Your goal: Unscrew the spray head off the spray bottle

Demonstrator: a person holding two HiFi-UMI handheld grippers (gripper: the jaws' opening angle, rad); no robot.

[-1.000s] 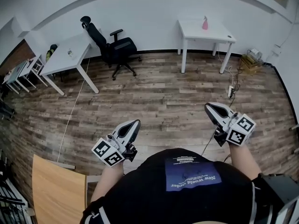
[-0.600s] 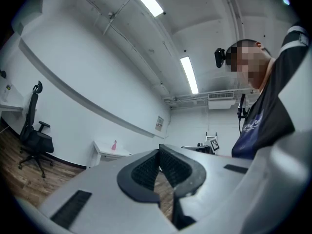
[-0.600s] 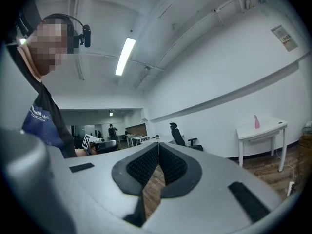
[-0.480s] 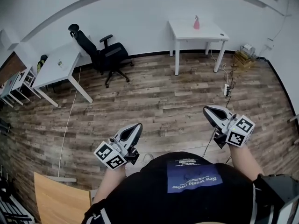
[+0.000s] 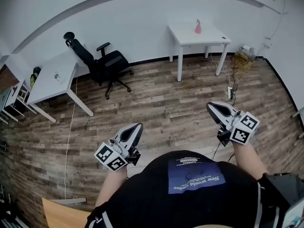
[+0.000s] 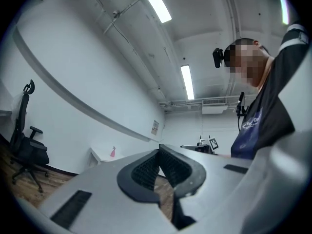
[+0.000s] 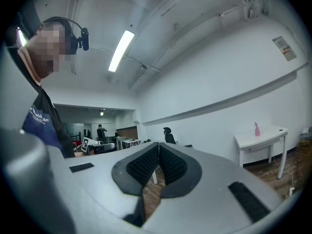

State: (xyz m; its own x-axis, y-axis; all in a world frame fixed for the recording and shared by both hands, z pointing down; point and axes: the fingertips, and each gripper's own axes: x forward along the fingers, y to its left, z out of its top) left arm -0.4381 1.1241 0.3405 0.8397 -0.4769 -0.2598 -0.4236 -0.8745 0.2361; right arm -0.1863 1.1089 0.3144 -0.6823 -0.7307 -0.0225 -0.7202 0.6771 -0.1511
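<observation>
**Friend:** Where is the spray bottle?

**Me:** The pink spray bottle stands on the white desk by the far wall. It is well apart from me. A lot of wood floor lies between us.

**Friend:** What are your tools doing?

**Me:** My left tool is pressed together, with nothing in it. My right tool is pressed together too, and it is empty. I hold both low in front of my belly, pointing out at the room, one on each side. Nothing is close enough to grab, so I think that is why they are shut.

**Friend:** Is the spray head off?

**Me:** The bottle is tiny from here, so I cannot see the spray head well. I think it is on, because no tool is near it. The job has not started.

**Friend:** What comes first?

**Me:** I think I must get to the desk. Then one tool needs to hold the bottle tight so it does not spin. The other tool needs to pinch the head and turn it.
</observation>
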